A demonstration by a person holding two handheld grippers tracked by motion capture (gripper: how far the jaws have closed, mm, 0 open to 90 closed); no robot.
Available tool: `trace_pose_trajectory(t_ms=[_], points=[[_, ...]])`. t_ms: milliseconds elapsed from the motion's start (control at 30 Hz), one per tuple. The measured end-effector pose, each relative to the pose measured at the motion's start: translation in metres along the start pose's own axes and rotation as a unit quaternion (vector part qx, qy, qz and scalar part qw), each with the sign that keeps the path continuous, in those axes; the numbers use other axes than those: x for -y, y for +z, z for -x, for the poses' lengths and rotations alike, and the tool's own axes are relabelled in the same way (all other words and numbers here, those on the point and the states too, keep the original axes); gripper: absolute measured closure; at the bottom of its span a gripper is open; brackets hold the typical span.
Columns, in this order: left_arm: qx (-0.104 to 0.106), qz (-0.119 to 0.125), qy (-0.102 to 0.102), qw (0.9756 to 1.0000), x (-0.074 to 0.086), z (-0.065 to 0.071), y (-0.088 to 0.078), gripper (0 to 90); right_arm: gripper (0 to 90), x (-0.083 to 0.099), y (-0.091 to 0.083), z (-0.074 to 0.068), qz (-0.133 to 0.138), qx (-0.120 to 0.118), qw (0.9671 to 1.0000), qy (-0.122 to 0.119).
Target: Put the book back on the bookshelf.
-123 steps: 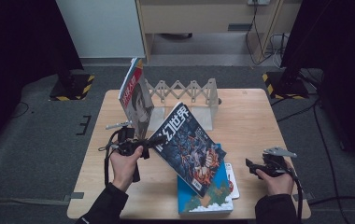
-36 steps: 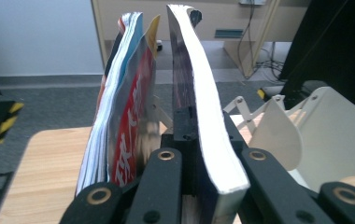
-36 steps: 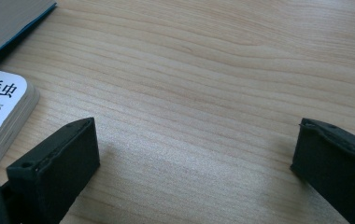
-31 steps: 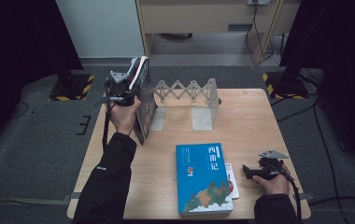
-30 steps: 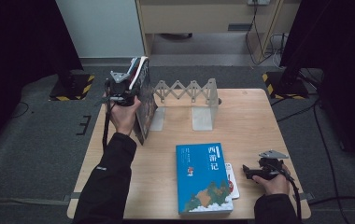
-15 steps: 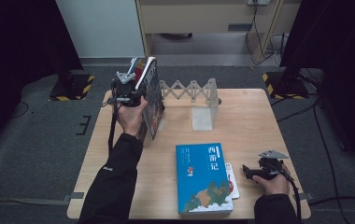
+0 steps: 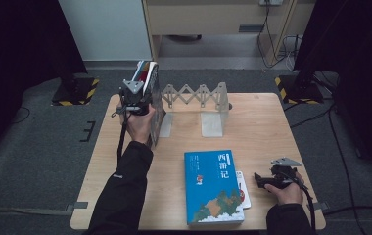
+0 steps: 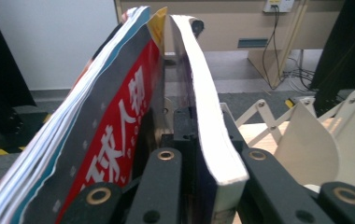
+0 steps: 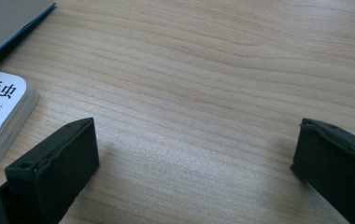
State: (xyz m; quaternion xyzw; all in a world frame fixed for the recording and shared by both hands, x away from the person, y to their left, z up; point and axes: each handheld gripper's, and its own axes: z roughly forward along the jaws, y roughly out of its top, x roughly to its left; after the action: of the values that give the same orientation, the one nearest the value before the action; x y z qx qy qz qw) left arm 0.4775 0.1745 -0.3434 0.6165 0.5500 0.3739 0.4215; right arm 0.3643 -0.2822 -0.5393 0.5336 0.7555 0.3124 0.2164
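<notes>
- Pale wood forms the table (image 7: 267, 127), which carries a grey accordion book rack (image 7: 196, 95) along its far edge.
- A thick white-edged book (image 8: 208, 116) stands upright at the left end of the rack, directly between the jaws of the left gripper (image 7: 135, 98); the jaws reach up on either side of its lower edge.
- A red-and-grey magazine (image 8: 115, 135) leans just beside the held book, on its left in the left gripper view, and sits outside the jaws.
- The left gripper is clamped on the thick white-edged book, with its jaws drawn close together against the covers.
- The right gripper (image 7: 272, 178) rests on the table near the right front corner, its jaws spread wide apart with only bare wood between them.
- A blue book (image 7: 213, 186) lies flat near the front edge, just beside the right gripper, on top of a small white booklet (image 9: 0, 112).
- Compared with four seconds ago, the dark illustrated book that the left gripper held tilted over the blue book is gone from the table centre.
- Compared with one second ago, the left gripper sits lower and nearer the rack; the right gripper is unchanged.
</notes>
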Motion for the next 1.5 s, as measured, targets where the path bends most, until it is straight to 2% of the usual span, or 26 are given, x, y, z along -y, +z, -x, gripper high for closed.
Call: trace_pose_trajectory(t_ms=[67,233,433,600,733,833,900,1133,1500], points=[[-0.002,0.010,0.001,0.9999,0.003,0.000,0.000,81.9,0.4,0.000,0.000,0.000,0.000,0.000,1.0000,0.000],[-0.004,0.011,-0.004,0.9999,0.007,-0.001,0.002,81.8,0.3,0.000,0.000,0.000,0.000,0.000,1.0000,0.000],[-0.004,-0.009,-0.002,0.9999,0.008,-0.005,0.001,81.2,0.3,0.000,0.000,0.000,0.000,0.000,1.0000,0.000],[0.000,-0.010,-0.010,0.9999,0.011,-0.005,-0.003,78.0,0.3,0.000,0.000,0.000,0.000,0.000,1.0000,0.000],[0.016,-0.003,-0.021,0.9996,0.011,-0.006,-0.007,71.0,0.3,0.000,0.000,0.000,0.000,0.000,1.0000,0.000],[0.021,0.006,-0.019,0.9996,0.011,-0.005,-0.013,66.1,0.3,0.000,0.000,0.000,0.000,0.000,1.0000,0.000],[0.023,0.009,-0.010,0.9996,0.012,-0.004,-0.017,62.2,0.3,0.000,0.000,0.000,0.000,0.000,1.0000,0.000],[0.038,0.029,-0.014,0.9987,0.015,-0.006,-0.032,53.8,0.3,0.000,0.000,0.000,0.000,0.000,1.0000,0.000],[0.085,0.066,-0.026,0.9939,0.020,-0.022,-0.058,43.8,0.3,0.000,0.000,0.000,0.000,0.000,1.0000,0.000]])
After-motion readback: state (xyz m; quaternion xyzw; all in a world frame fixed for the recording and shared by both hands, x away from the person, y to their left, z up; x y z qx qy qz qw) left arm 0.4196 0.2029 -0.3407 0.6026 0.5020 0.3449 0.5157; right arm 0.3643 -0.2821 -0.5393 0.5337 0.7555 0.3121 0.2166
